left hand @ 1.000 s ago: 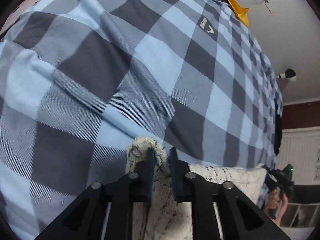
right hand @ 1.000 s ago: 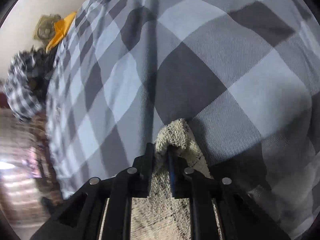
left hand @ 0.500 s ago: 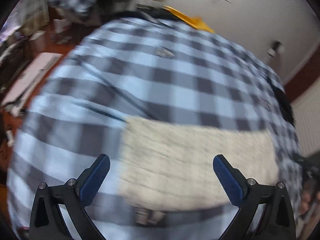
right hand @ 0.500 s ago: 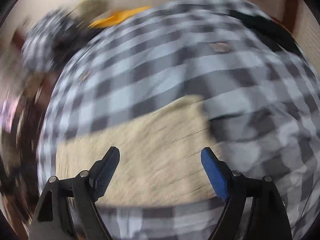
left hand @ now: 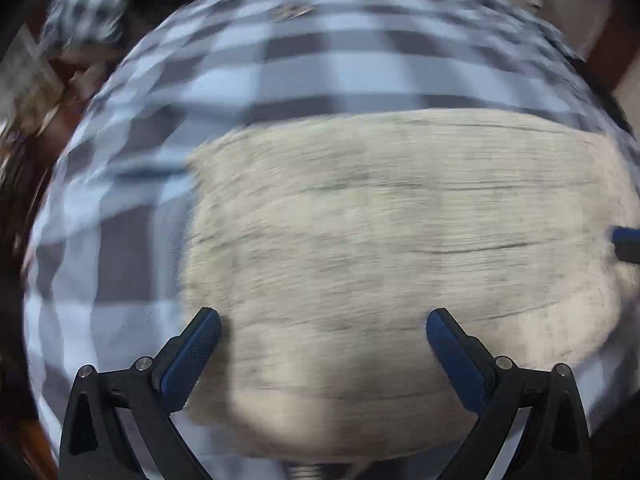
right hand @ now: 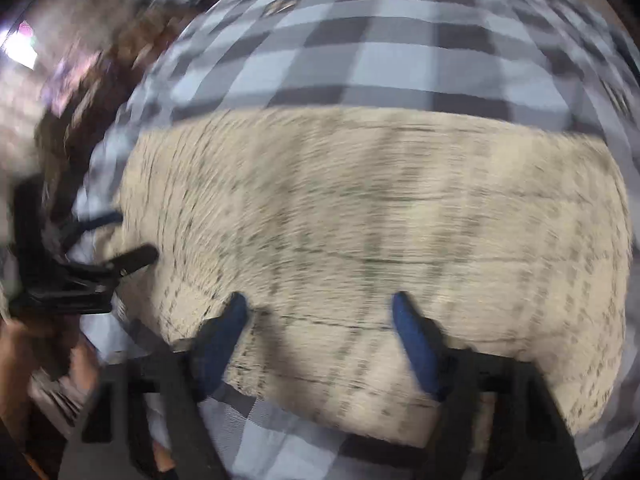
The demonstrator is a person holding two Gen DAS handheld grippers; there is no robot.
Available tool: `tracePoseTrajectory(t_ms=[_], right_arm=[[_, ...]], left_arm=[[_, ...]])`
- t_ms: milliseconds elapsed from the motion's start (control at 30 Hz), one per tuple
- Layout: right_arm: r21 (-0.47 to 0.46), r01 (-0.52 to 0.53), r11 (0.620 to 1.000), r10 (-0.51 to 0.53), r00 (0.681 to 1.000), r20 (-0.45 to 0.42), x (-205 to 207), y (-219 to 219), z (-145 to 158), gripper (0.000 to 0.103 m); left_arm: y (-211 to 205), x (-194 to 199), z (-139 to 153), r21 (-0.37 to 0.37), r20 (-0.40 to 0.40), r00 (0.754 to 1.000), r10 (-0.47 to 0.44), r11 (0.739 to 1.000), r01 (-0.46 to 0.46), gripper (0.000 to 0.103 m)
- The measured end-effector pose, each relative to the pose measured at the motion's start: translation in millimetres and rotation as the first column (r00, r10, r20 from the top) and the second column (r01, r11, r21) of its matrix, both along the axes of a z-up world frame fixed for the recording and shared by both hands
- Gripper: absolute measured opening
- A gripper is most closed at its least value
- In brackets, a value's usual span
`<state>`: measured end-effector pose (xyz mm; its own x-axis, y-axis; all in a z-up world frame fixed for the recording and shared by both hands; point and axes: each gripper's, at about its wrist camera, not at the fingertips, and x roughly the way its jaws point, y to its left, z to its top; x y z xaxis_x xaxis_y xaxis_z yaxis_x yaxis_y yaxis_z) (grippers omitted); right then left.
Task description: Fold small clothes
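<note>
A cream cloth with dark speckles [left hand: 400,240] lies flat as a wide rectangle on the blue and grey checked bedspread [left hand: 320,68]. My left gripper [left hand: 324,332] is open and empty, above the cloth's near left part. My right gripper [right hand: 320,316] is open and empty, above the near part of the cloth [right hand: 380,220]. The left gripper also shows in the right wrist view [right hand: 116,236], at the cloth's left edge. Both views are blurred by motion.
The checked bedspread [right hand: 400,48] covers the bed on all sides of the cloth. A pile of checked and dark clothes [left hand: 92,12] lies at the far left corner. Dark floor and furniture [right hand: 72,92] lie left of the bed.
Both grippers were shut on the cloth's corners a second ago. They have let go and opened, then pulled back. The cloth now lies flat, and both grippers have moved closer over it.
</note>
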<state>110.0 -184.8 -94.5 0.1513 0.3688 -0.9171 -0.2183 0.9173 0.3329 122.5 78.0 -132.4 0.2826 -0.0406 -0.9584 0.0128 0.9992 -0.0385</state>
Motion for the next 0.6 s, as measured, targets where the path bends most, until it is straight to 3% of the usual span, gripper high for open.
tracePoseTrajectory(t_ms=[67,133,233,267,300,333,367,433,500,533,600], right_arm=[[-0.002,0.113,0.994,-0.113,0.993,-0.036,2.7,-34.6,-1.6,0.018],[-0.050,0.230,0.972,-0.232,0.972,-0.043,4.2,-69.6,-0.9,0.011],[-0.204,0.368,0.907,-0.368,0.929,0.036,-3.5,-108.2,12.2,0.010],[-0.261,0.407,0.875,-0.402,0.912,0.074,-8.7,-115.1,18.5,0.016],[-0.359,0.453,0.816,-0.436,0.890,0.133,-14.2,-119.9,24.7,0.025],[-0.442,0.494,0.749,-0.450,0.868,0.207,-20.4,-121.0,33.7,0.051],[-0.455,0.520,0.723,-0.447,0.854,0.266,-25.2,-120.9,44.0,0.063],[-0.376,0.563,0.736,-0.429,0.817,0.385,-34.5,-110.2,70.4,0.066],[-0.277,0.554,0.785,-0.404,0.797,0.449,-38.8,-89.2,86.0,0.079],[-0.235,0.519,0.822,-0.372,0.801,0.468,-37.3,-71.2,87.7,0.091],[-0.200,0.415,0.888,-0.282,0.833,0.476,-30.5,-36.1,81.3,0.094]], left_arm=[[34.6,-4.1,-9.9,-0.128,-0.057,0.994,0.092,0.987,-0.099,0.103],[65.2,-5.9,-16.2,-0.238,-0.134,0.974,0.184,0.948,-0.212,0.103],[104.8,-12.0,-3.4,-0.152,-0.125,0.929,0.349,0.918,-0.365,0.103],[112.5,-14.4,1.3,-0.121,-0.111,0.916,0.386,0.909,-0.398,0.103],[123.6,-18.3,8.2,-0.043,-0.085,0.890,0.448,0.891,-0.452,0.103],[132.2,-23.0,16.5,0.019,-0.043,0.869,0.493,0.870,-0.493,0.103],[135.5,-26.1,24.6,0.026,-0.001,0.864,0.503,0.864,-0.503,0.103],[128.9,-26.8,37.0,-0.017,0.049,0.873,0.486,0.874,-0.486,0.103],[110.3,-25.7,48.4,-0.075,0.106,0.897,0.430,0.903,-0.424,0.103],[88.7,-22.6,55.2,-0.108,0.156,0.921,0.356,0.933,-0.343,0.103],[55.1,-19.4,59.0,-0.135,0.209,0.949,0.235,0.968,-0.211,0.103]])
